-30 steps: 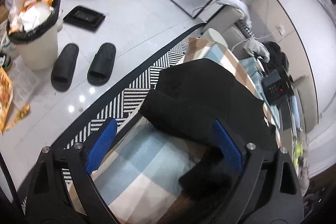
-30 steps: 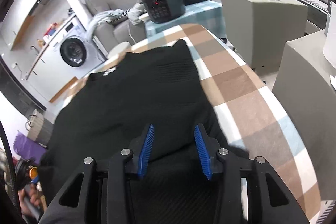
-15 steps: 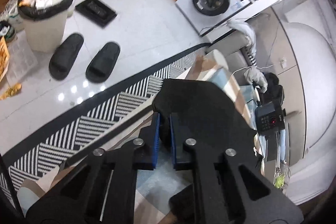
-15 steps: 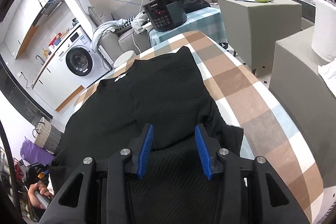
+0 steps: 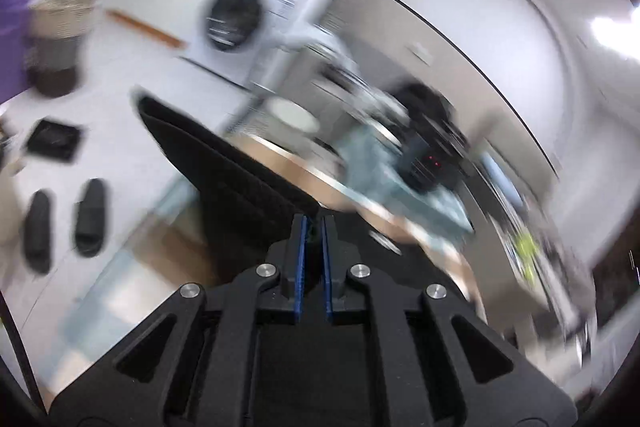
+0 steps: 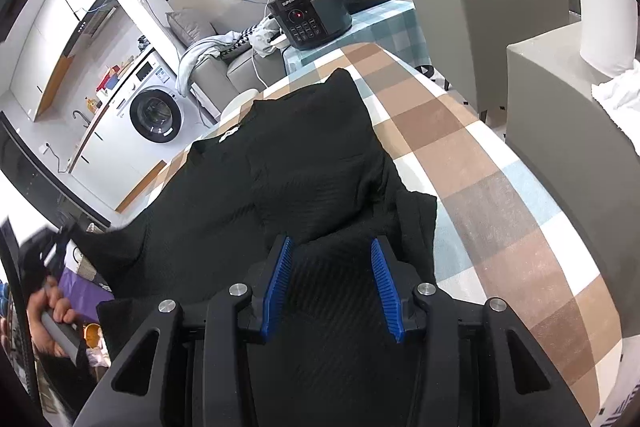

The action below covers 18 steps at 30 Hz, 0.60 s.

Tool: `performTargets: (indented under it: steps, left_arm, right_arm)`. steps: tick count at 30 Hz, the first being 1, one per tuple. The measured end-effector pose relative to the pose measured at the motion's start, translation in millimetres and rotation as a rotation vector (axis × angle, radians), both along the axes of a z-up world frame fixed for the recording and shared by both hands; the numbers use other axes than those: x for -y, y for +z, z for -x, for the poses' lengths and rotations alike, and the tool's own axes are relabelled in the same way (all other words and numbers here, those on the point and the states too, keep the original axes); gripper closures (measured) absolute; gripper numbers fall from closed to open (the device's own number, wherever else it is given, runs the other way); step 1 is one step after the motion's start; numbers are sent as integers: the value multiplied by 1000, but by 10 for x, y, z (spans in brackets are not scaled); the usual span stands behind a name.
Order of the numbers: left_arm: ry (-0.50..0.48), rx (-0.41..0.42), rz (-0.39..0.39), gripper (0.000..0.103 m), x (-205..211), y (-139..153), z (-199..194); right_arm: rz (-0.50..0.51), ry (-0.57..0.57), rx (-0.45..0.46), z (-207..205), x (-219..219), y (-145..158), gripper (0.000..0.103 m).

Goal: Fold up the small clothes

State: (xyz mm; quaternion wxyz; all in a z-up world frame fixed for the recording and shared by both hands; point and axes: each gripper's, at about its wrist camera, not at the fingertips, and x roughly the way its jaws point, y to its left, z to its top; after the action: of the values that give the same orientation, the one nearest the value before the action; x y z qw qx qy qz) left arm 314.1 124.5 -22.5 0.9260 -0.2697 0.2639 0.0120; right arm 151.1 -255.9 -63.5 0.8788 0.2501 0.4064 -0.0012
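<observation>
1. My left claw [image 5: 313, 223] is pinched tight on an edge of the black ribbed knit garment [image 6: 312, 163]; its blue pads [image 5: 303, 267] stand almost together with a sliver of black cloth between them
2. From that claw the cloth runs up and away to the far left as a taut dark flap [image 5: 224, 167], lifted off the checked brown, blue and white tablecloth [image 6: 500, 187]; the left wrist view is badly smeared, so I cannot tell which part of the garment I hold
3. My right claw [image 6: 332, 255] is spread wide, with its blue pads [image 6: 280, 275] well apart, gripping nothing; it sits low over the near edge of the garment, and I cannot tell whether its tips touch the cloth
4. The garment lies across the middle of the tablecloth, with one layer already laid over another; a small white label [image 6: 229, 135] shows at its far left edge, and a corner of it points towards the far end of the table
5. At the left the garment rises off the table towards my hand [image 6: 52, 319], which grips the grey handle [image 6: 60, 335] of the left claw
6. Beyond the far end stand a black electric cooker [image 6: 310, 13] with a red display, on a blue checked cloth, and a white front-loading washing machine [image 6: 154, 115] far left
7. On the floor at the left lies a pair of black slippers [image 5: 64, 223]
</observation>
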Motion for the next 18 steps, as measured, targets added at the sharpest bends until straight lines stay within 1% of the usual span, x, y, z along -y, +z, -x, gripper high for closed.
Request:
performTargets:
  steps: [2, 3, 4, 5, 6, 7, 8, 9, 10, 14, 17, 18]
  left_arm:
    - [-147, -50, -11, 99, 475, -117, -187]
    - [-212, -83, -19, 94, 662, -190, -253]
    - [-276, -137, -34, 84, 837, -297, -318]
    - [-318, -197, -61, 77, 1000, -411, -347]
    - [-330, -225, -89, 63, 1081, -484, -334]
    - [-321, -227, -109, 49, 1108, -528, -290]
    - [-305, -218, -125, 44, 1090, -554, -227]
    - [-291, -207, -123, 37, 1047, -562, -177]
    - [-265, -197, -112, 35, 946, -570, -119]
    - [-170, -206, -91, 35, 492, -668, 39]
    - [-116, -216, -67, 35, 191, -723, 37]
    - [-111, -218, -55, 35, 89, -761, 101]
  right_arm:
    - [-7, -1, 7, 22, 15, 11, 61]
    - [-6, -6, 9, 32, 26, 15, 61]
    - [-4, -9, 10, 39, 37, 10, 60]
    - [-6, -13, 8, 44, 46, 2, 60]
    - [-11, -17, 1, 46, 55, -14, 60]
    - [-16, -17, -2, 40, 58, -23, 60]
    - [-18, -18, -4, 37, 52, -17, 60]
    - [-19, -12, -2, 45, 41, -18, 60]
    - [-15, -3, 2, 51, 23, -16, 60]
    - [-18, 14, 1, 35, -17, -37, 60]
    - [-19, 22, -3, 13, -38, -59, 60]
    - [-19, 26, -6, 7, -46, -67, 60]
